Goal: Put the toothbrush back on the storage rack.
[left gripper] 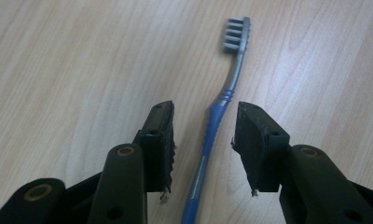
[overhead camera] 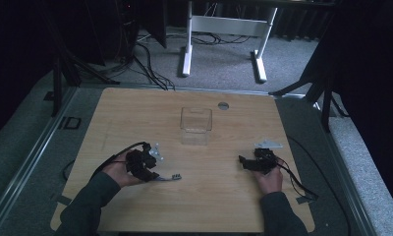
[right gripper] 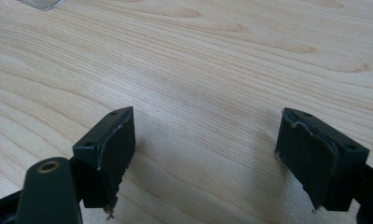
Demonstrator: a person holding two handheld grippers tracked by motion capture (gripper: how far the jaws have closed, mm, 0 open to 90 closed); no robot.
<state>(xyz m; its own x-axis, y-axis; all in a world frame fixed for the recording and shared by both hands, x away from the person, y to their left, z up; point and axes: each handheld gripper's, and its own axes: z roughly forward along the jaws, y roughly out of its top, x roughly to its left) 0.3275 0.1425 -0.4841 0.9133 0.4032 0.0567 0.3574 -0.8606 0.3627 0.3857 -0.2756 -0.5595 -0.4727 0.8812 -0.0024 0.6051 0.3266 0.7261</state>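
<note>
Two claws: both hover over the wooden surface point(overhead camera: 204, 196), one in each of the person's hands, each kept low and angled forward so its own camera looks along the jaws.
Left claw point(left gripper: 203, 135): released, with the jaws standing on either side of the toothbrush handle and a clear gap at each pad, so nothing is gripped yet; the straddle reads as lining up for a pinch.
Toothbrush point(left gripper: 222, 112): lies flat on the surface at the near left, blue handle toward the left claw, grey bristle head pointing away; in the high view it pokes out to the right of that claw point(overhead camera: 169, 177).
Why the handle: it is the thicker part and lies in line with the claw's reach, so the pads can close across it squarely.
Right claw point(right gripper: 203, 158): released and empty, jaws wide over bare wood at the near right, well apart from the toothbrush; it seems parked out of the way.
Clear container point(overhead camera: 196, 120): stands upright and open-topped near the middle, beyond both claws, a likely place for the toothbrush to go.
</note>
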